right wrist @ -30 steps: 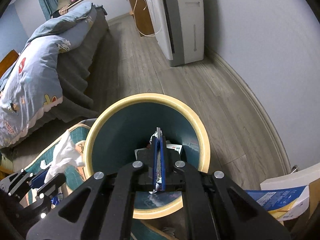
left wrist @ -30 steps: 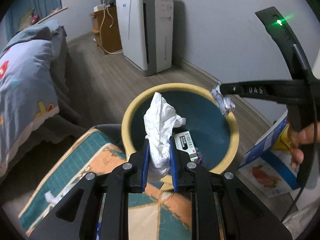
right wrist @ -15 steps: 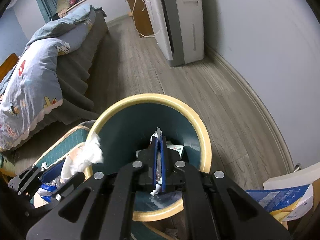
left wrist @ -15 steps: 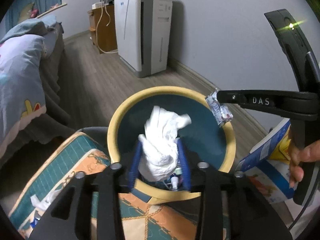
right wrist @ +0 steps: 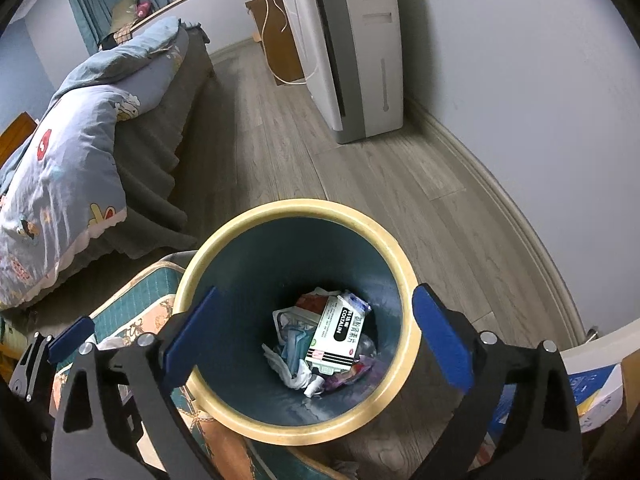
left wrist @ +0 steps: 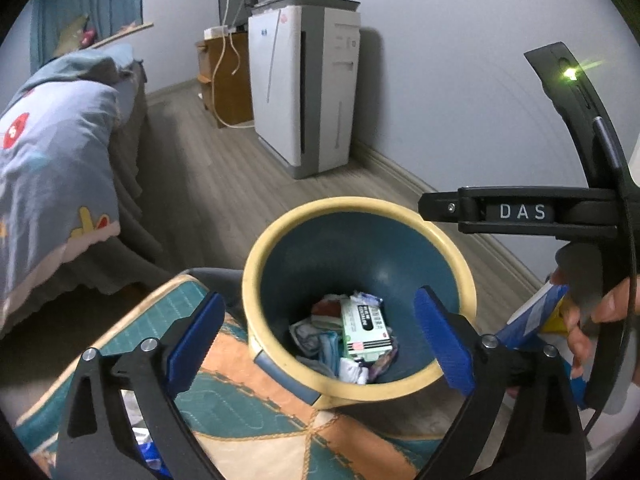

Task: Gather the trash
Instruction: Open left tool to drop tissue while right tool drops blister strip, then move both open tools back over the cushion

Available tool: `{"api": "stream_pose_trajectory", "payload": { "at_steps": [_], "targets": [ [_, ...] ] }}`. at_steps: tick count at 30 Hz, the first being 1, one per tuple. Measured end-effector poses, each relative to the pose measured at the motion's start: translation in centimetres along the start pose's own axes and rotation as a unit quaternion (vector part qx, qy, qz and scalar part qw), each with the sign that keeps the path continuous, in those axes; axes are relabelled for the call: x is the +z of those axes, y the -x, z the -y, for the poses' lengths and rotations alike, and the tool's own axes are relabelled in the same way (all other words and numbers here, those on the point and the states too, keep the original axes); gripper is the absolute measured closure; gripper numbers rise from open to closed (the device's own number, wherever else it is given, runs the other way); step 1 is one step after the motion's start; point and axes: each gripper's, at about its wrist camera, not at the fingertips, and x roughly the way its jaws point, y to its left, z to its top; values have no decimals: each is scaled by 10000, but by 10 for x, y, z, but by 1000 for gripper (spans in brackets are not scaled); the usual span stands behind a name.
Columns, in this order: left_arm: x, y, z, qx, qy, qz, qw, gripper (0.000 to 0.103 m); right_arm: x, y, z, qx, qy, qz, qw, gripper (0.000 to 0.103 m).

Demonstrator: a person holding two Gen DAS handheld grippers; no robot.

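A round bin with a yellow rim (left wrist: 352, 206) (right wrist: 296, 205) and dark teal inside stands on the floor. At its bottom lie crumpled white tissue (right wrist: 294, 376) (left wrist: 352, 372), a white and green box (left wrist: 366, 328) (right wrist: 338, 334) and small wrappers. My left gripper (left wrist: 320, 338) is open and empty above the bin's mouth. My right gripper (right wrist: 314, 338) is open and empty over the bin too; its black body (left wrist: 520, 214) reaches in from the right in the left wrist view.
A teal and orange patterned mat (left wrist: 256, 404) lies by the bin. A bed with a blue quilt (left wrist: 52, 168) (right wrist: 72, 168) is on the left. A white air purifier (left wrist: 304, 92) (right wrist: 348, 48) stands against the wall. A blue and white carton (right wrist: 592, 392) sits at the right.
Both grippers opened. The white tissue dropped from the left gripper and the small wrapper from the right gripper into the bin.
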Motion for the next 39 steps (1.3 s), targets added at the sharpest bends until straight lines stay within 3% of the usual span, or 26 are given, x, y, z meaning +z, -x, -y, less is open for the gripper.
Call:
{"api": "stream_pose_trajectory", "payload": {
  "at_steps": [10,17,25,29,33,39],
  "targets": [
    [-4,35,-6,286,-53,94,9995,8,1,9,-12,-41,65,15,10000,6],
    [-3,96,-21,647,-280,39,9975,8,1,20,-38,194,179,62,9996,6],
    [-35,166,-77,1169,479,171,9918,7,-9,30,-89,359,834,94,9958,6],
    [-56,171,-111,1448,829,17,9860,7,-15,33,-111,503,1022,66,9935,6],
    [-72,172,-136,1825,785,-112,9800,7,-25,31,-140,736,1257,-48,9893,6],
    [-95,175,-175,2025,1028,-298,9734,7,-46,16,-182,910,1610,-443,9818,6]
  ]
}}
